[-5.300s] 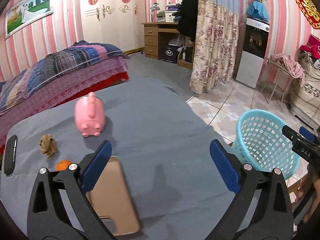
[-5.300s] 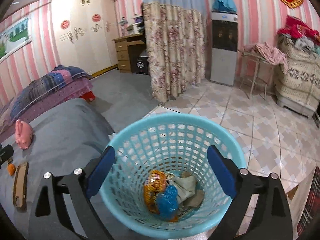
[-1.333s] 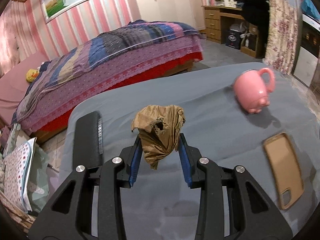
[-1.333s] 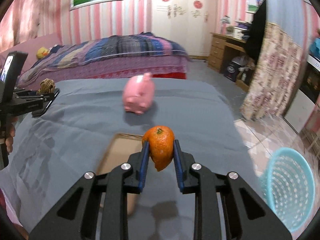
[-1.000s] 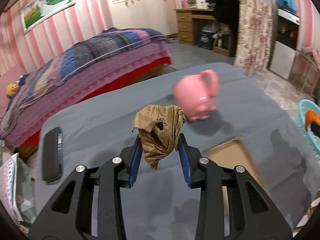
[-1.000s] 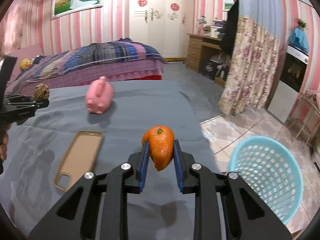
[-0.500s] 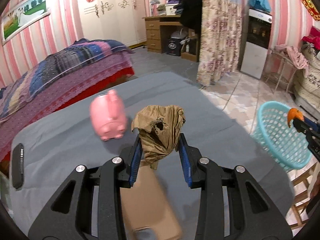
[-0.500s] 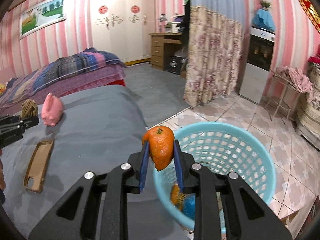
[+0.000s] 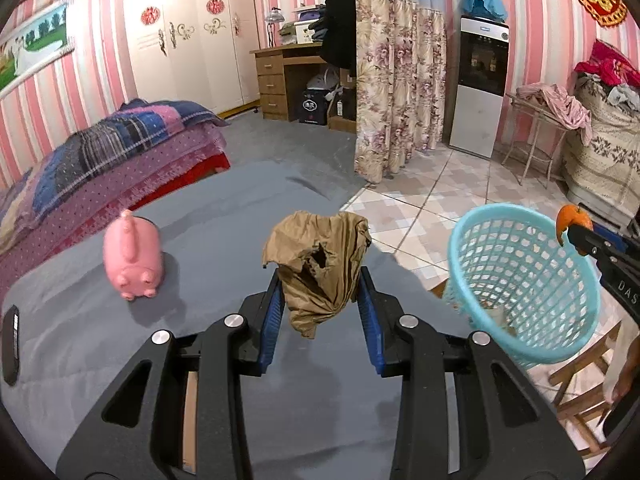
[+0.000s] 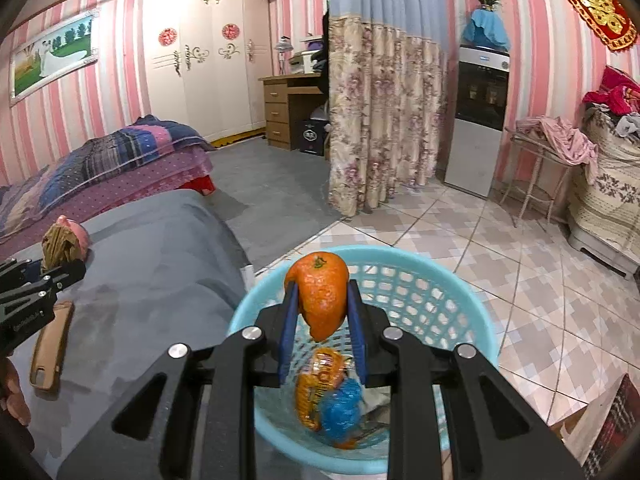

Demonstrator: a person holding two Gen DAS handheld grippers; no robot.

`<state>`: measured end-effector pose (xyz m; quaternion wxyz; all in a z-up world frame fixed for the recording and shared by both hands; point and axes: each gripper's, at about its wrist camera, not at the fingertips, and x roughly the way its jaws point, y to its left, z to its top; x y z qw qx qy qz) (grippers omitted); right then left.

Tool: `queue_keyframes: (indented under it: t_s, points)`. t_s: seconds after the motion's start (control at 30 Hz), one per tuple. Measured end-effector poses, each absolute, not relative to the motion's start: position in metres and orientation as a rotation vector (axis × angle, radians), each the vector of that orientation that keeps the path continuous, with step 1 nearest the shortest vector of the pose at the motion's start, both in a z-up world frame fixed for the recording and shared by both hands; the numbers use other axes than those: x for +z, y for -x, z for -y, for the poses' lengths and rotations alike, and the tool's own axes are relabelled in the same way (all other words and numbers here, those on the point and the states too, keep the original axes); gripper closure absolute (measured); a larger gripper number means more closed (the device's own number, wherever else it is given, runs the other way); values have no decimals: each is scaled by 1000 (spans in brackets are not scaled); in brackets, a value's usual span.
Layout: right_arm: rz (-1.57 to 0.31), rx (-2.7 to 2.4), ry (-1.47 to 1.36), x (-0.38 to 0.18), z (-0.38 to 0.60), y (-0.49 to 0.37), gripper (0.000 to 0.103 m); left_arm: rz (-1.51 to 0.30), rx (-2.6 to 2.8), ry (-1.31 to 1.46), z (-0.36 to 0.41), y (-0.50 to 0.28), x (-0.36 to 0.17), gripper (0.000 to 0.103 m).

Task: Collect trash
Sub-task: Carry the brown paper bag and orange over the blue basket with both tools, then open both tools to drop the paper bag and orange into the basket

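My left gripper (image 9: 322, 300) is shut on a crumpled brown paper wad (image 9: 318, 264) and holds it above the grey table, left of the light-blue mesh basket (image 9: 532, 308). My right gripper (image 10: 322, 312) is shut on an orange peel (image 10: 322, 288) and holds it over the near rim of the basket (image 10: 452, 276). Wrappers, orange and blue (image 10: 332, 400), lie in the basket's bottom. The peel and right gripper also show at the right edge of the left wrist view (image 9: 574, 220). The left gripper with the wad shows at the left of the right wrist view (image 10: 58, 250).
A pink piggy bank (image 9: 134, 260), a tan phone case (image 10: 50, 348) and a black comb (image 9: 10, 344) lie on the grey table (image 9: 224, 232). A bed (image 9: 100, 160) stands behind the table. Tiled floor, a curtain (image 10: 384, 120) and a wooden stool (image 9: 580, 392) are at the right.
Both grippers have swung right toward the basket. The right gripper with the peel has moved over the basket's rim. The left gripper still holds the wad above the table.
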<state>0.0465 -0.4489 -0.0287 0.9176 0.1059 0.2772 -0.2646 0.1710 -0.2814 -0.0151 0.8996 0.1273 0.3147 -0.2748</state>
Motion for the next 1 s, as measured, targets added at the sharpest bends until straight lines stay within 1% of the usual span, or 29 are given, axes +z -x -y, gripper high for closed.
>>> queue_keyframes:
  t_s: [0.27,0.4,0.8,0.83,0.87,0.9,0.93,0.97,1.0]
  points:
    - [-563,-610,-236,-30,471,-28,79,-667,-626,-243,315,-153,-21,68]
    - [-572,-637,-257,-35,481,-20,79,-653,-661,-281,340,-134,-26,67]
    - [-583,-706,-335,-52,515,4,79,-674,-790,-336,407,-111,-61,67]
    - [-585,-709,-340,-54,517,5,79,-666,-793,-339,410,-110,-62,66]
    - [-587,-712,-341,-55,518,5,79,-659,-793,-339,411,-110,-62,55]
    - [-591,-713,-340,-56,519,4,79,-650,-788,-331,412,-112,-62,48]
    - [-596,-714,-338,-58,520,3,79,-642,-777,-324,412,-113,-62,37]
    - [-600,-715,-337,-59,517,4,79,-635,-763,-310,410,-115,-61,34]
    - [-604,-715,-337,-61,517,3,79,-639,-762,-297,409,-119,-59,33]
